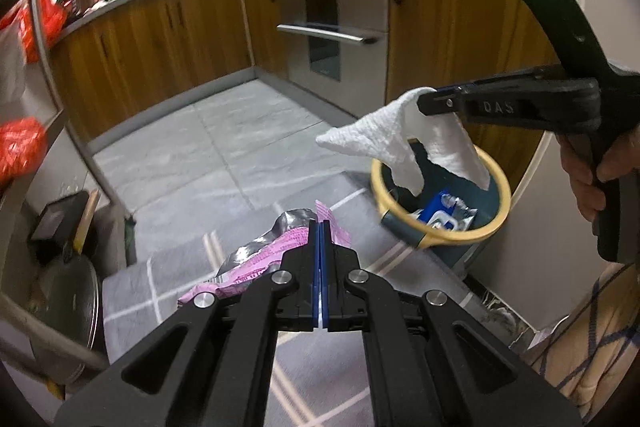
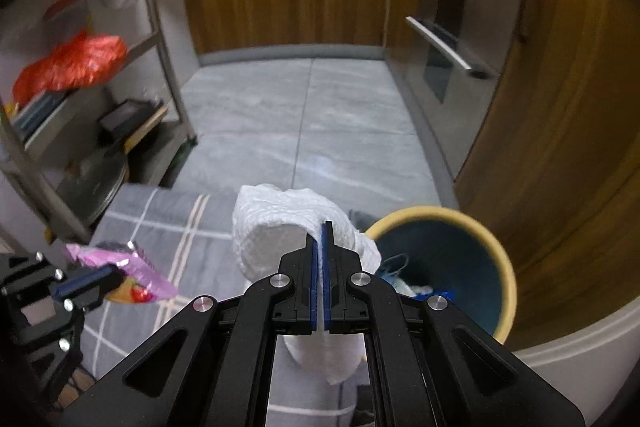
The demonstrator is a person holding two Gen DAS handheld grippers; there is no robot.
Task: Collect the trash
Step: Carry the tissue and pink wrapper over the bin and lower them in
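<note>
My left gripper is shut on a pink and silver snack wrapper, held above the grey checked mat. It also shows in the right wrist view with the wrapper. My right gripper is shut on a crumpled white paper towel. In the left wrist view the right gripper holds the towel over the rim of the dark blue bin with a yellow rim. The bin holds blue and white trash.
A grey checked mat lies on the grey tiled floor. Wooden cabinets and a steel oven line the far side. A metal shelf rack with red bags, a box and a pan lid stands at the left.
</note>
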